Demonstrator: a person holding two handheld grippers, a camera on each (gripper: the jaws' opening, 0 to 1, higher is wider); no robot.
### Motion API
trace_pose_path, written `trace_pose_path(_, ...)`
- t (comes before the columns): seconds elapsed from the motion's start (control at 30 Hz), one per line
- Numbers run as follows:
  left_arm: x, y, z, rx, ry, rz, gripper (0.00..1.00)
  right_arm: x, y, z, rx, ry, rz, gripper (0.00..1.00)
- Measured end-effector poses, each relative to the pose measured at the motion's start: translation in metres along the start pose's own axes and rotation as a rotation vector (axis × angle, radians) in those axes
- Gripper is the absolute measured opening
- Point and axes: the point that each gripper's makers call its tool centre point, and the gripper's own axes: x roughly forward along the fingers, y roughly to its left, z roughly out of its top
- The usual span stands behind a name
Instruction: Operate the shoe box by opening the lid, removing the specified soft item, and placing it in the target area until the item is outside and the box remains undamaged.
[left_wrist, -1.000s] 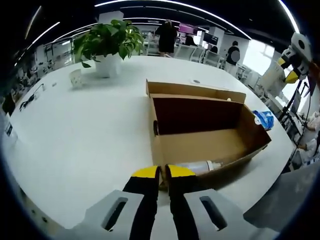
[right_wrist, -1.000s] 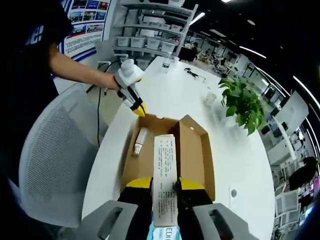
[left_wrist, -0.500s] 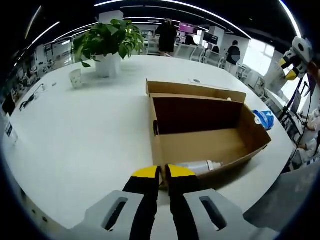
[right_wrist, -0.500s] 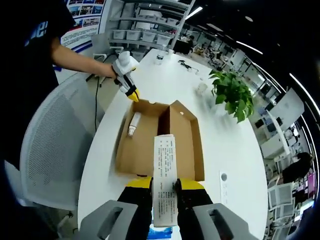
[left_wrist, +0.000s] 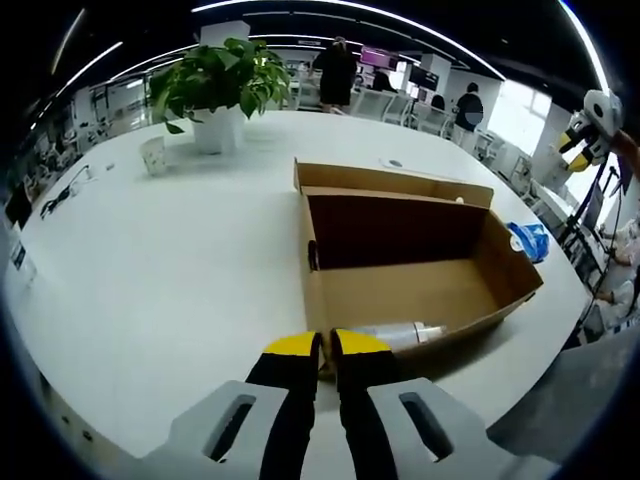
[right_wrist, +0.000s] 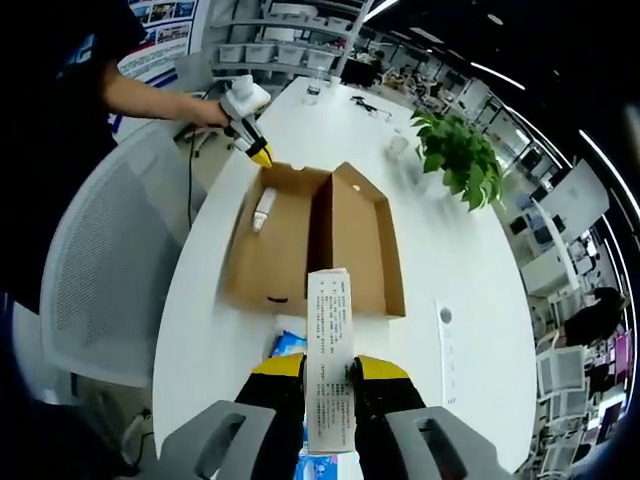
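Right tongs (right_wrist: 328, 372) have pulled back and up from the box (right_wrist: 300, 245), clamped on the white packet (right_wrist: 329, 360), so it's out. Next is setting it on the counter (right_wrist: 470, 300) beside the blue pack (right_wrist: 287, 345). Left tongs (left_wrist: 326, 345), together, pinch the box's near wall by the tube (left_wrist: 395, 331). Plant (left_wrist: 215, 75) sits well clear.

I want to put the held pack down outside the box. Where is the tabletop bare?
The white table lies bare between the open shoe box and the potted plant. It is crowded inside the box, where a white bottle lies, and at the end where the blue packet rests.
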Motion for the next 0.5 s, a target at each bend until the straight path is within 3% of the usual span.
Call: trace_pose_path(0.5, 0.000, 0.001, 0.000, -0.002, -0.007, 0.009, 0.03, 0.004, -0.010, -0.053, 0.017, 0.085, 0.021, 0.14)
